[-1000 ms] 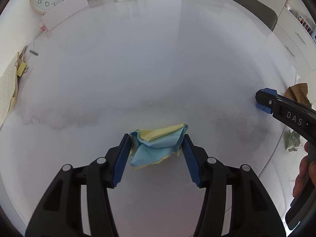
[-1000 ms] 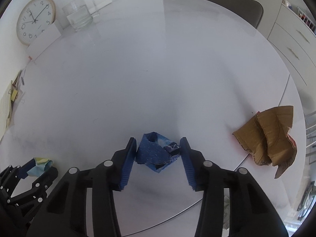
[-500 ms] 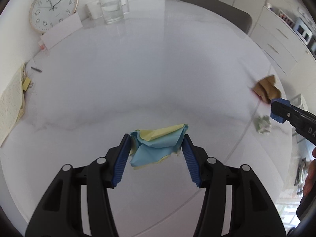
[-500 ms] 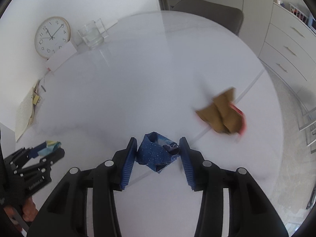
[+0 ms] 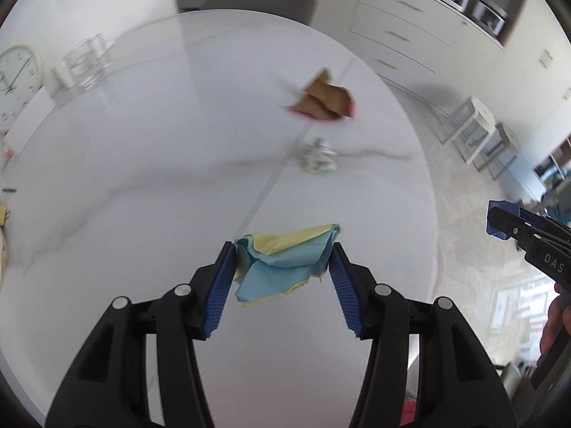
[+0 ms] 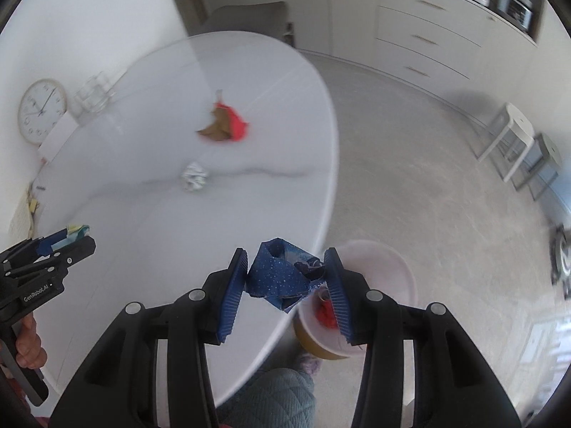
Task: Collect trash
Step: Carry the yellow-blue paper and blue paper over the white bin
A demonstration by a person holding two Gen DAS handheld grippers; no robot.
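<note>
My left gripper (image 5: 283, 267) is shut on a crumpled yellow and blue paper (image 5: 282, 260) and holds it above the white round table (image 5: 160, 149). My right gripper (image 6: 287, 276) is shut on a dark blue starry wrapper (image 6: 280, 274), held past the table's edge above a pale bin (image 6: 378, 267) on the floor with red trash inside. On the table lie a brown and red cardboard scrap (image 5: 326, 101) and a crumpled silver ball (image 5: 317, 155); both also show in the right wrist view, the scrap (image 6: 225, 125) and the ball (image 6: 194, 176).
A clock (image 5: 16, 83) and glass jug (image 5: 84, 66) stand at the table's far left. A chair (image 5: 257, 0) is behind the table. White drawers (image 6: 428, 46) line the far wall. Stools (image 6: 514, 142) stand on the floor to the right. My knee (image 6: 271, 399) is below.
Both grippers have lifted and swung right with their trash still held. The right gripper has gone past the table's edge and the bin has come into view beneath it.
</note>
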